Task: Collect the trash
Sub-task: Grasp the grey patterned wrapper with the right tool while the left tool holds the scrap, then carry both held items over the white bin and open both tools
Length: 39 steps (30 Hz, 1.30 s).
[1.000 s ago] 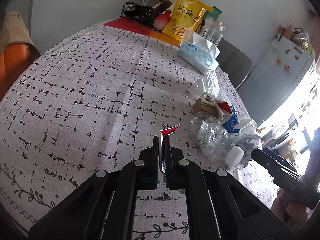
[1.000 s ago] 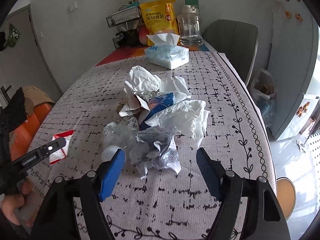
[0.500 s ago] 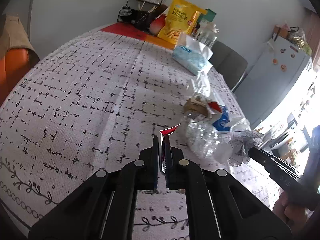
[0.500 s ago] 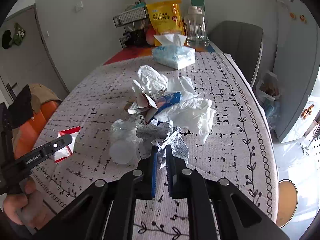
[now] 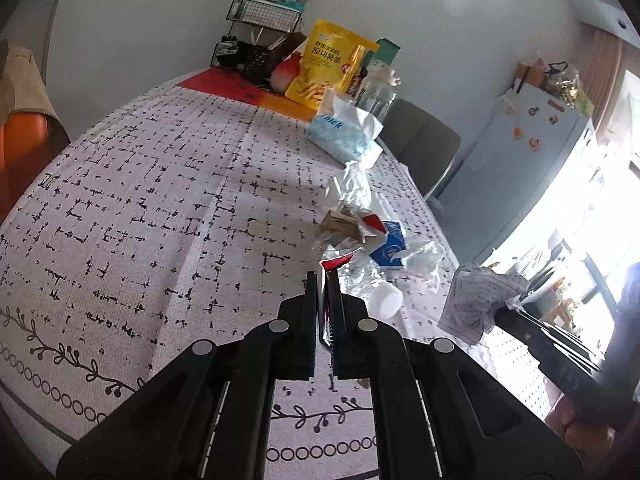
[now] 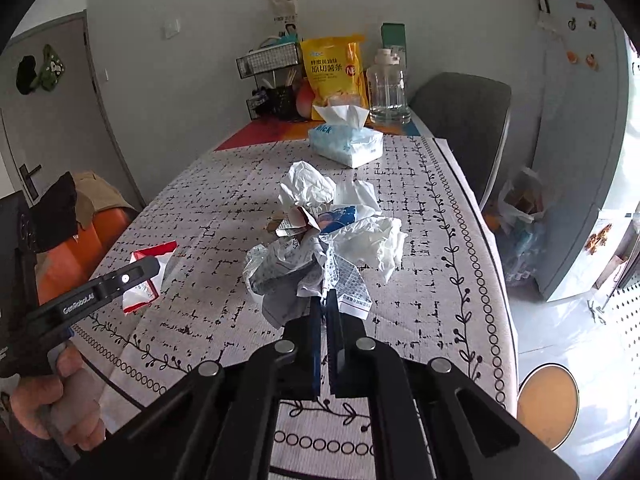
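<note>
My left gripper point(image 5: 325, 280) is shut on a flat red-and-white wrapper point(image 5: 335, 263), held above the patterned tablecloth; the same wrapper point(image 6: 146, 276) shows at the left in the right wrist view. My right gripper point(image 6: 325, 299) is shut on a crumpled printed paper point(image 6: 304, 272), lifted off the table; that paper point(image 5: 478, 300) hangs at the right in the left wrist view. A trash pile stays on the table: crumpled white tissues point(image 6: 370, 238), a blue-and-white packet point(image 6: 338, 216), a crushed clear plastic bottle with a white cap point(image 5: 385, 295) and brown paper scraps point(image 5: 340, 222).
A blue tissue pack point(image 6: 346, 144), yellow snack bag point(image 6: 334, 70), clear jug point(image 6: 388, 88) and wire rack point(image 6: 268, 80) stand at the table's far end. A grey chair point(image 6: 464, 120) and a fridge point(image 6: 580, 128) are on the right, an orange seat point(image 6: 68, 256) on the left.
The right gripper's jaws closed on the crumpled printed paper and lifted it off the pile. The left gripper, still holding the wrapper, rose a little.
</note>
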{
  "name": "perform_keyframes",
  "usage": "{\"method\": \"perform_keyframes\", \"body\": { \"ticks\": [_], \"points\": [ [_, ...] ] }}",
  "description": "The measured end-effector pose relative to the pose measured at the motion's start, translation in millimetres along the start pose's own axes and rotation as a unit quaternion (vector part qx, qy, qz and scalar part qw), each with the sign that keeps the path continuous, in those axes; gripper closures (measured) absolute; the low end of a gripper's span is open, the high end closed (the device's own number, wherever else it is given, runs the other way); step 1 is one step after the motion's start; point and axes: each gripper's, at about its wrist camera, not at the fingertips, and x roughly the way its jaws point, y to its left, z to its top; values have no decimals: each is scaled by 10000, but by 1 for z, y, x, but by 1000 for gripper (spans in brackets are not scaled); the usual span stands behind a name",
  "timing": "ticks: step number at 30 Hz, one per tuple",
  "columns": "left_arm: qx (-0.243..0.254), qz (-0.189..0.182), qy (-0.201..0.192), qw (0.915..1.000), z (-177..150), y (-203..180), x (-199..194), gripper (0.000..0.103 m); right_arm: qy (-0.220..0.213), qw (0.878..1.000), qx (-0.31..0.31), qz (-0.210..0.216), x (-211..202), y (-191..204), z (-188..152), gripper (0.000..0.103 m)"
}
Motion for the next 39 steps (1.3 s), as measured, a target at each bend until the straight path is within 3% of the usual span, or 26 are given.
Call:
{"method": "perform_keyframes", "body": {
  "ticks": [8,20,31,39],
  "points": [
    [305,-243,124,9992,-7,-36,10,97,-202,9994,254,-129,-24,-24,-11,100],
    [1068,-649,310,9917,-18,-140,49,97,-511,9921,975,-603,-50,-117,-30,100],
    [1615,-1200,687,9771,-54,-254,94,97,-683,9737,1754,-1280,-88,-218,-67,100],
    [1952,-1418,1186,9632,-93,-322,131,97,-671,9567,2329,-1609,-105,-287,-106,100]
  ]
}}
